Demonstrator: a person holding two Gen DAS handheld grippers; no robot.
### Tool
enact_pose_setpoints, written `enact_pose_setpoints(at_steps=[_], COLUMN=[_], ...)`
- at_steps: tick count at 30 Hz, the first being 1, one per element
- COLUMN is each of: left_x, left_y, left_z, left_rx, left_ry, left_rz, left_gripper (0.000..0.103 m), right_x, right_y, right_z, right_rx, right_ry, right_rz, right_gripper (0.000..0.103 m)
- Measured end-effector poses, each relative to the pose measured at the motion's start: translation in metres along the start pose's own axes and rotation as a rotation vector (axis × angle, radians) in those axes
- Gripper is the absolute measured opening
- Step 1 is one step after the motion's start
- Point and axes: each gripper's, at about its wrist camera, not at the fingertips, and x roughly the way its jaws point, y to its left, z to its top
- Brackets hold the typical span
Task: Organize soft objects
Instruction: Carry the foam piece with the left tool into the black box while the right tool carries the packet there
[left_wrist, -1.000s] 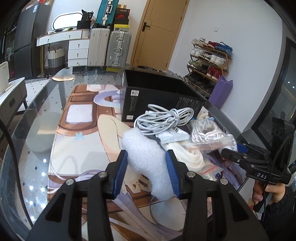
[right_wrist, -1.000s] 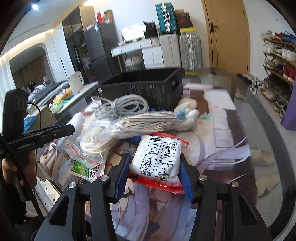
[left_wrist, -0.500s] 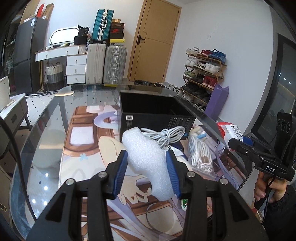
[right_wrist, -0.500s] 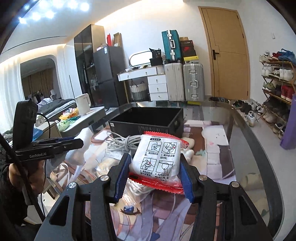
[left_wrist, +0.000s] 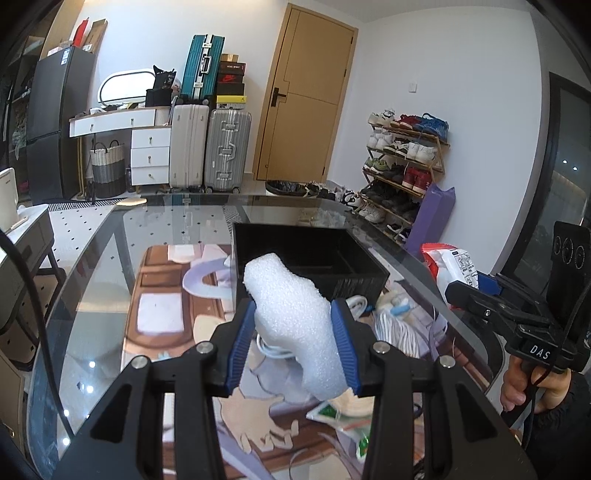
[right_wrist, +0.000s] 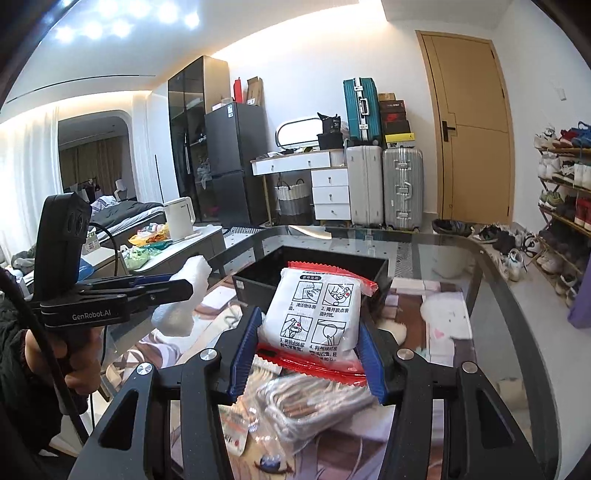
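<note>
Left gripper (left_wrist: 293, 341) clamps white foam piece (left_wrist: 295, 317), right gripper (right_wrist: 306, 354) clamps red-white packet (right_wrist: 314, 314); black box (left_wrist: 314, 254) interior dark, contents unclear.

Your work surface is a glass-topped table (left_wrist: 92, 266) with a rounded rim; a printed illustrated mat (left_wrist: 159, 317) covers its middle; a black open box (left_wrist: 310, 258) stands on the mat and serves as landmark; just before the box you have a coiled white cable (left_wrist: 275, 349); beside that, nearer you and to the right of the box, a bagged bundle of cord (left_wrist: 397, 330); further toward you from the box lies a small green-printed packet (left_wrist: 343, 417).
</note>
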Motion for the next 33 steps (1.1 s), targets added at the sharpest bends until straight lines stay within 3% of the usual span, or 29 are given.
enact_pose_setpoints(at_steps=[20, 33], left_x=[0.042, 0.083], left_y=[-0.004, -0.002], left_z=[0.044, 0.058], left_rx=[0.032, 0.041], left_ry=[-0.026, -0.015], left_rz=[0.011, 0.036], left_gripper=[0.042, 0.042], right_x=[0.038, 0.082], right_y=[-0.019, -0.036], right_z=[0.043, 0.056], right_rx=[0.037, 0.044], right_ry=[0.016, 0.089], right_rz=[0.044, 0.066], right_gripper=[0.051, 0.051])
